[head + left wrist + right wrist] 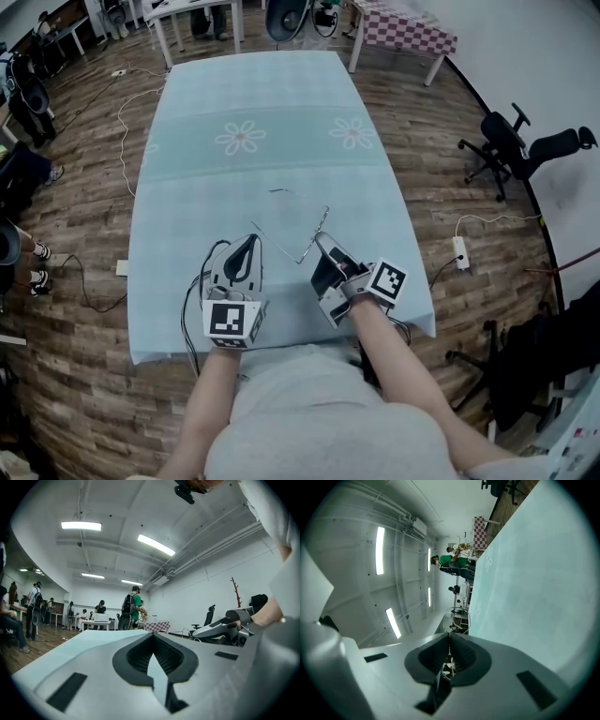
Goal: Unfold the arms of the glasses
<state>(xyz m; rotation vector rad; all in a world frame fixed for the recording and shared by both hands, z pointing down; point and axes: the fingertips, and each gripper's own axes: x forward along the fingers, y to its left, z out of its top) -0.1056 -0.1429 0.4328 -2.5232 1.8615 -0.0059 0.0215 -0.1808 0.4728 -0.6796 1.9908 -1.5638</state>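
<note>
Long table running away from us, draped edge to edge in a pale blue cloth. There's a darker band across the middle, with white flowers printed on it. Down towards the near edge, thin wire glasses sit on the cloth, one slim arm angling off to the left.

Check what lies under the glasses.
Beneath the glasses only the pale blue flowered tablecloth shows. It covers the tabletop entirely, so the table surface itself cannot be seen. The right gripper, shut on the frame, hides the piece it pinches.
</note>
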